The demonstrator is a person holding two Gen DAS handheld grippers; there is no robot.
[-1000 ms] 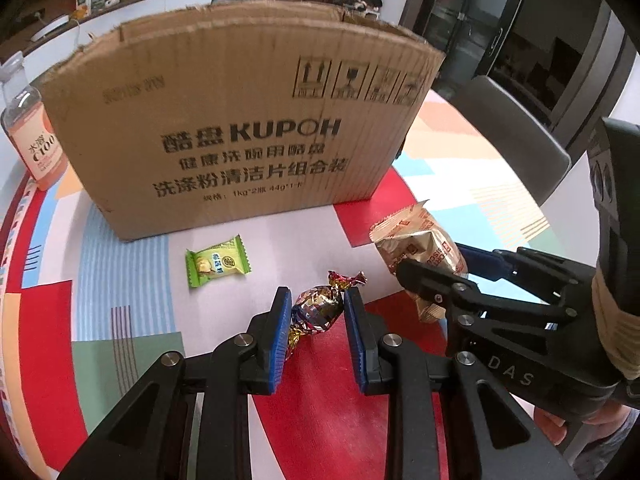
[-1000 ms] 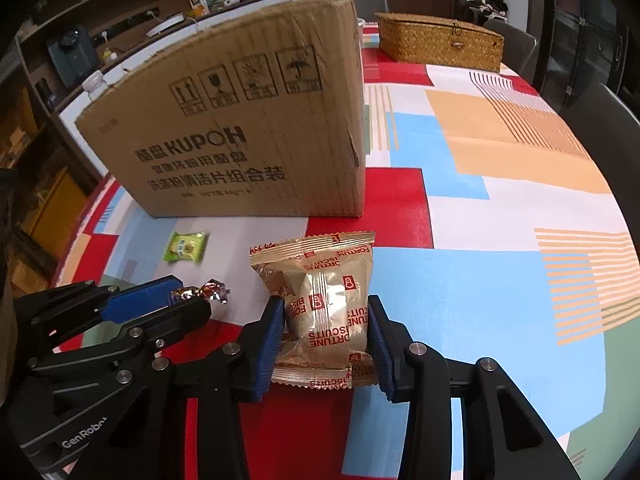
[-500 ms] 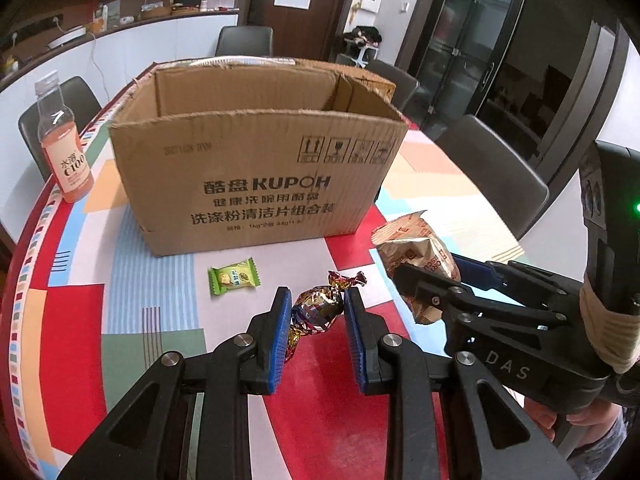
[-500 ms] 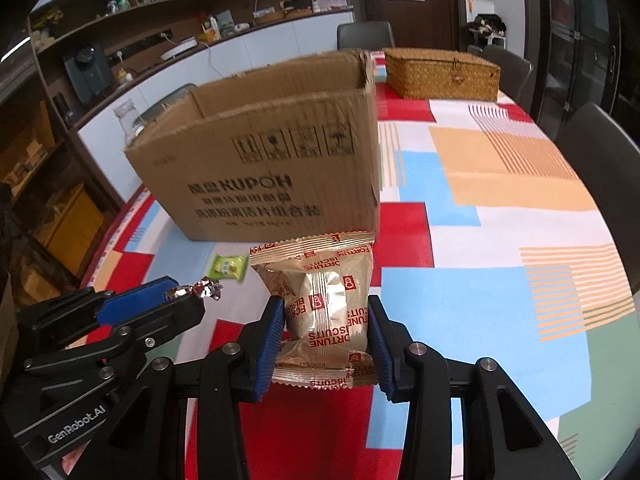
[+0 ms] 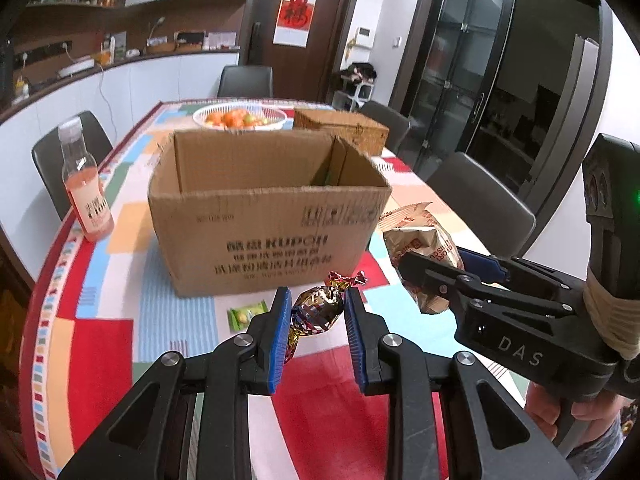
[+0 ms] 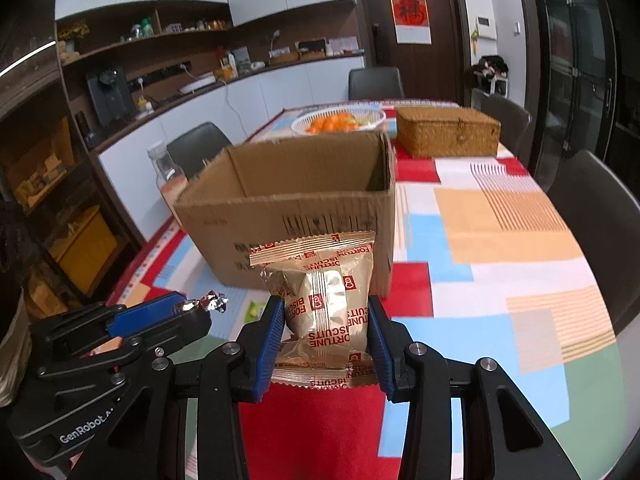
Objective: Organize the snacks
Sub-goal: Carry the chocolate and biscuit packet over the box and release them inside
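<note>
My left gripper (image 5: 316, 300) is shut on a foil-wrapped candy (image 5: 318, 309), held above the table in front of the open cardboard box (image 5: 264, 236). My right gripper (image 6: 326, 312) is shut on a gold fortune biscuit packet (image 6: 326, 300), also lifted in front of the box (image 6: 296, 216). In the left wrist view the right gripper (image 5: 430, 268) with its packet (image 5: 416, 248) hangs at the right. In the right wrist view the left gripper (image 6: 188, 312) shows at the lower left with the candy's foil end (image 6: 210, 303). A small green candy (image 5: 247, 315) lies on the table near the box.
A bottle of pink drink (image 5: 84, 188) stands left of the box. Behind the box are a white basket of fruit (image 6: 338, 120) and a wicker case (image 6: 448, 132). Dark chairs (image 6: 600, 216) ring the patterned table (image 6: 500, 248). A hand (image 5: 560, 412) grips the right tool.
Both grippers have risen with their snacks and tilted up, so the box's open top and the far end of the table have come into view.
</note>
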